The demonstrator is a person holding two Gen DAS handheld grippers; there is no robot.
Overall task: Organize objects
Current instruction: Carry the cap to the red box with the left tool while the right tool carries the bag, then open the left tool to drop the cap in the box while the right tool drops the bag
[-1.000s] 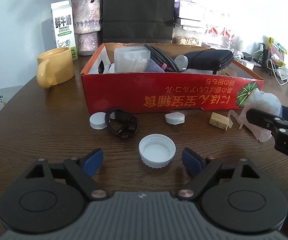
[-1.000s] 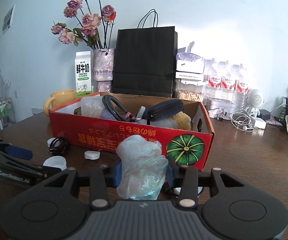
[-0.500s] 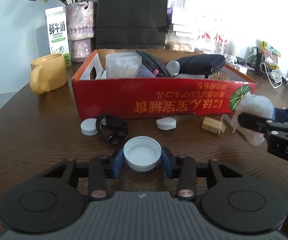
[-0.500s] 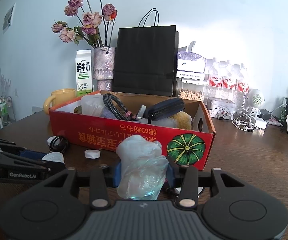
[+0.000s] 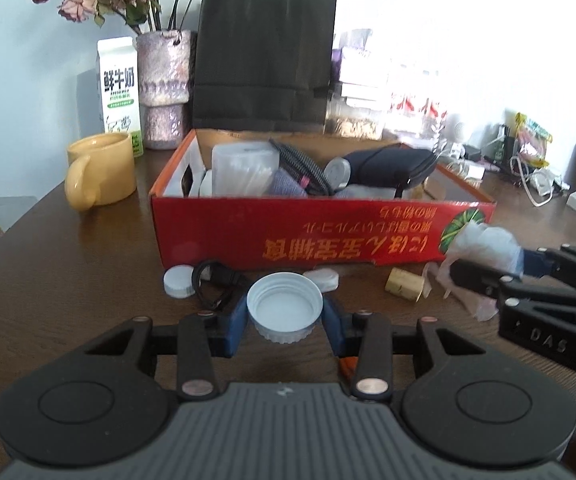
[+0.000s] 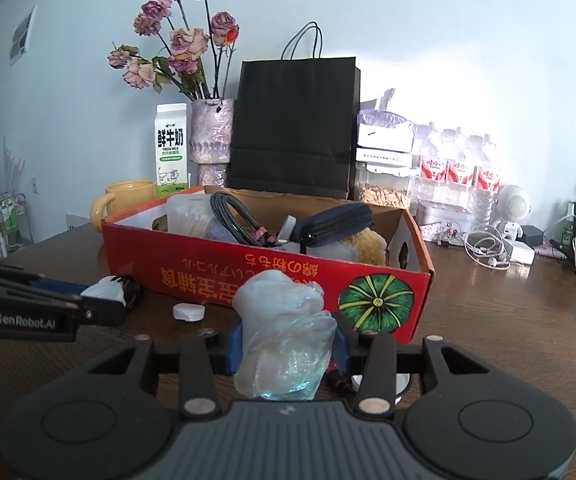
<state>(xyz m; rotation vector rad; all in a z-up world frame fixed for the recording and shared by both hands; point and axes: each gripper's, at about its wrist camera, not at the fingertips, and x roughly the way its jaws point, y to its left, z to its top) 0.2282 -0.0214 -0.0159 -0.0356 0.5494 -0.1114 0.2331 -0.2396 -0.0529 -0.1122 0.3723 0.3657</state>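
A white jar lid (image 5: 284, 311) is gripped between the closed left tongs (image 5: 284, 322), raised above the counter (image 5: 68, 288) before the red box (image 5: 319, 228). A crumpled plastic bag (image 6: 284, 336) is clamped in the closed right tongs (image 6: 286, 344), near the box's front wall.

Black linkages with copper rivets, blue pads and a ribbed grey housing are seen on the left tongs (image 5: 284, 326) and right tongs (image 6: 286, 344).
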